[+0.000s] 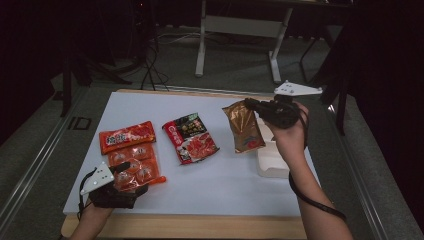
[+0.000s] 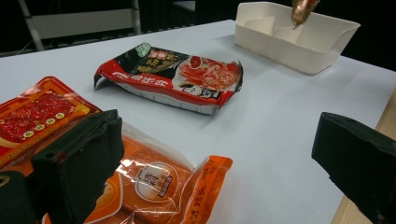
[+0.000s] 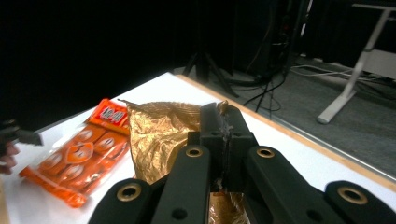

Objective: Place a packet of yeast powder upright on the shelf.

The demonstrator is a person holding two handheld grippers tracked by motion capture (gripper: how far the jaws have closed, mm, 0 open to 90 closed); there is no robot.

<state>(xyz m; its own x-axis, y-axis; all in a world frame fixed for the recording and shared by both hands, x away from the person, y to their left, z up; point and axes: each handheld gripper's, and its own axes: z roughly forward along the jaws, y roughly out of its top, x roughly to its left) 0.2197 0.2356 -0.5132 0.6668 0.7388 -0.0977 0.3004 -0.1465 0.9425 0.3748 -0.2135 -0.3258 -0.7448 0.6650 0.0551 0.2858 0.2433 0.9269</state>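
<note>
Clamping a gold pouch [image 1: 243, 126], the right gripper [image 1: 252, 106] hangs beside the white tray [image 1: 271, 162].

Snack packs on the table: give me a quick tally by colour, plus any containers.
Orange packs: 1, the orange pack under the left gripper
Red-and-black packs: 1, the red-and-black pack
Gold packs: 1, the gold pack, pinched by the right gripper
White trays: 1, the white tray
Total: 4
</note>
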